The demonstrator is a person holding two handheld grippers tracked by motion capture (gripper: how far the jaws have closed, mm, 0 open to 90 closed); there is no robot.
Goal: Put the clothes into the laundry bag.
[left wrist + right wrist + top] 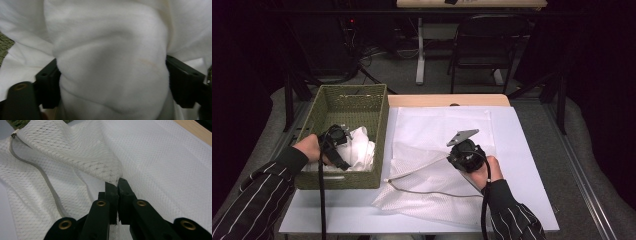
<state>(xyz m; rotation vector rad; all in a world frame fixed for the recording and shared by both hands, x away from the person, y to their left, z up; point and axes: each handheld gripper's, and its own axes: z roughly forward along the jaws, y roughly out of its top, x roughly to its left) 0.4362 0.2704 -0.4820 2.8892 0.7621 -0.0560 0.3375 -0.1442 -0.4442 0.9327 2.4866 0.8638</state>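
Left tool [343, 141] in the woven basket [352, 95], jaws spread round a white cloth [110, 67], not yet lifted. Right tool [117, 185] pinching mesh bag [75, 152] edge up off the surface [532, 165]. Early stage prob: bag held open, cloth yet to go in.
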